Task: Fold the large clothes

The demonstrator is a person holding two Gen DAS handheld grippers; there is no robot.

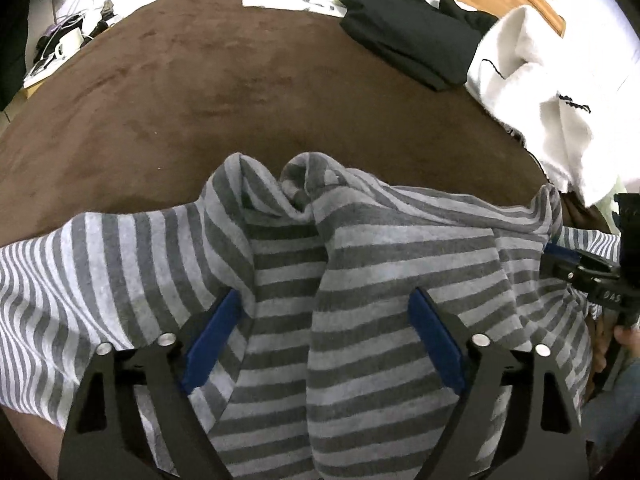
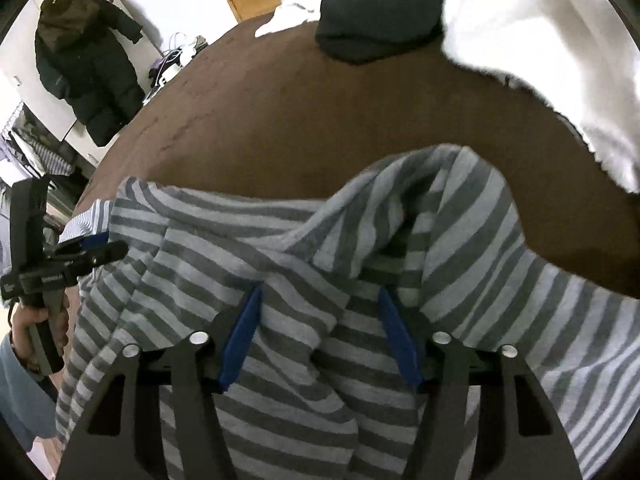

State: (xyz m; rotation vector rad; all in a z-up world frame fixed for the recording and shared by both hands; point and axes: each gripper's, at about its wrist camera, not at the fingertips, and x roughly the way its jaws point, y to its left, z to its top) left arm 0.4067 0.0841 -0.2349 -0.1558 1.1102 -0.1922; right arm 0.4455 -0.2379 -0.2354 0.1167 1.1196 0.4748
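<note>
Grey-striped knit fills the lower half of both views: a large striped garment (image 1: 360, 280) lies bunched on a brown bed cover (image 1: 240, 92), its folds rising into a crumpled ridge near the middle of the bed.

Left wrist view, from left to right: cables and small items (image 1: 68, 46) sit off the bed's far left edge; the left gripper (image 1: 326, 320) points steeply down at the garment, its blue pads (image 1: 212, 340) standing wide apart with a thick fold of striped cloth between them. Whether the pads press the cloth cannot be told from this view. Beyond it, at the far side of the bed, lie a folded black garment (image 1: 408, 36) and, to its right, a white garment (image 1: 552, 92) (edged with dark stitching). At the right edge the right gripper (image 1: 560, 254) shows side-on against the striped cloth, a hand (image 1: 624, 338) on its handle.

Right wrist view, from left to right: a dark padded coat (image 2: 84, 60) hangs on the wall; below it the left gripper (image 2: 94, 244) appears side-on, held by a hand (image 2: 40, 320) in a light blue sleeve (image 2: 20, 384). The right gripper (image 2: 318, 320) has its blue pads (image 2: 244, 336) partly apart, striped cloth gathered between them; a firm grip cannot be confirmed.
</note>
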